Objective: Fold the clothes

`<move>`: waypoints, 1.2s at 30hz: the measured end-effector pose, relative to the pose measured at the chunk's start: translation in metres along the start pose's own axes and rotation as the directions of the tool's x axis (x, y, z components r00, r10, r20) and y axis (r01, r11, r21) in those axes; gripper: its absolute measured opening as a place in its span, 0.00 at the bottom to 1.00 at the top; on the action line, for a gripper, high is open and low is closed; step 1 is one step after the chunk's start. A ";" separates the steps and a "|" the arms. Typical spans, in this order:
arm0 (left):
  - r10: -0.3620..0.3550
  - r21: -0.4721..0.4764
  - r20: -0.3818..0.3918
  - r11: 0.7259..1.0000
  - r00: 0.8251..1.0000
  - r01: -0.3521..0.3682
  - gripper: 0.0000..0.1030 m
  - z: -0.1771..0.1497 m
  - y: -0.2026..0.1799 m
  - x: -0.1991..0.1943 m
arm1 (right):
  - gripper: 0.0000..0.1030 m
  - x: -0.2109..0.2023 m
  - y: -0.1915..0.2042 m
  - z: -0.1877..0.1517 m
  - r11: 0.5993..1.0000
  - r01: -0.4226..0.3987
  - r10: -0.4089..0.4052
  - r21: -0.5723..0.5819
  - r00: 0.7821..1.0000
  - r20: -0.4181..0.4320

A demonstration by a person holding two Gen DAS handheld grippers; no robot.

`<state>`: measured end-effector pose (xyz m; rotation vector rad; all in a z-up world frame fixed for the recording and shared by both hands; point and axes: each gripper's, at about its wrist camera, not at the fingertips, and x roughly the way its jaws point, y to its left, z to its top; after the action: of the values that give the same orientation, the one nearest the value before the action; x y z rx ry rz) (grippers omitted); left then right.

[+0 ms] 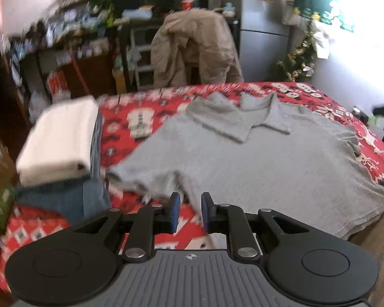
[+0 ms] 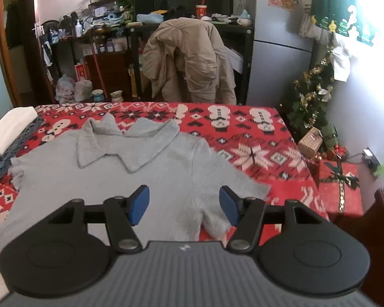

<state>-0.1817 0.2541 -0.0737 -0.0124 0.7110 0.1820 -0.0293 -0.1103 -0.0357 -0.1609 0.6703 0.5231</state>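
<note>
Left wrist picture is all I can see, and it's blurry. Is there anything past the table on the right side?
Observer: Yes. A small Christmas tree stands in the corner, with gold tinsel on it.
Operator: Any presents?
Observer: A red gift box with a ribbon sits on the floor beside the red patterned tablecloth, and a smaller brownish parcel lies behind it.
Operator: What are the other tongs doing?
Observer: The right tongs are wide open above the grey polo shirt, near its sleeve, holding nothing.
</note>
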 end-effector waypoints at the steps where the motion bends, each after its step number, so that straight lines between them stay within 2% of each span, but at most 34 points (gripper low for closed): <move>1: 0.003 0.005 0.000 1.000 1.000 -0.003 0.26 0.007 -0.006 -0.001 | 0.64 -0.002 -0.003 0.007 1.000 -0.015 0.015 0.000 1.000 0.001; 4: 0.022 -0.016 0.018 1.000 1.000 -0.021 0.31 0.028 -0.021 -0.006 | 0.67 -0.003 -0.012 0.028 0.998 -0.062 0.062 -0.001 0.998 -0.001; 6: 0.041 -0.056 0.041 0.998 0.998 -0.039 0.34 0.043 -0.028 -0.009 | 0.77 0.001 -0.021 0.041 0.996 -0.086 0.086 0.003 0.996 -0.018; 8: 0.061 -0.096 0.064 0.994 0.996 -0.055 0.42 0.058 -0.035 -0.012 | 0.79 0.002 -0.029 0.049 0.995 -0.101 0.101 0.006 0.995 -0.025; 12: 0.100 -0.165 0.102 0.983 0.990 -0.083 0.52 0.087 -0.049 -0.015 | 0.83 0.005 -0.047 0.069 0.988 -0.144 0.144 0.062 0.990 -0.001; 16: 0.111 -0.147 0.108 0.985 0.988 -0.095 0.64 0.111 -0.053 0.003 | 0.87 0.008 -0.066 0.085 0.971 -0.197 0.196 0.136 0.980 0.021; 18: 0.117 -0.138 0.112 0.985 0.987 -0.101 0.66 0.122 -0.055 0.011 | 0.99 0.014 -0.072 0.094 0.974 -0.195 0.194 0.118 0.981 0.025; 22: 0.069 -0.089 0.141 0.994 0.988 -0.057 0.74 0.144 -0.042 0.053 | 0.99 0.040 -0.087 0.110 0.985 -0.160 0.157 0.060 0.986 0.051; 25: 0.025 -0.047 0.164 0.999 0.986 -0.018 0.76 0.160 -0.030 0.086 | 0.99 0.081 -0.100 0.117 0.978 -0.202 0.200 0.050 0.979 0.041; 28: -0.019 -0.005 0.184 1.000 0.983 0.020 0.83 0.177 -0.018 0.120 | 0.99 0.121 -0.101 0.122 0.974 -0.222 0.223 -0.044 0.975 0.025; 31: -0.064 0.038 0.203 0.998 0.977 0.058 0.83 0.193 -0.006 0.154 | 0.99 0.146 -0.094 0.122 0.967 -0.203 0.210 -0.154 0.977 0.026; 34: -0.070 0.064 0.169 0.996 0.983 0.060 0.83 0.198 0.005 0.177 | 0.99 0.159 -0.083 0.115 0.975 -0.166 0.170 -0.148 0.985 0.013; 36: -0.069 0.082 0.130 0.995 0.989 0.059 0.83 0.194 0.011 0.181 | 0.99 0.167 -0.073 0.111 0.988 -0.121 0.119 -0.101 0.993 -0.024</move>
<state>0.0764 0.3082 -0.0435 0.0512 0.5838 0.0926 0.1794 -0.0709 -0.0563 -0.2226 0.6736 0.6729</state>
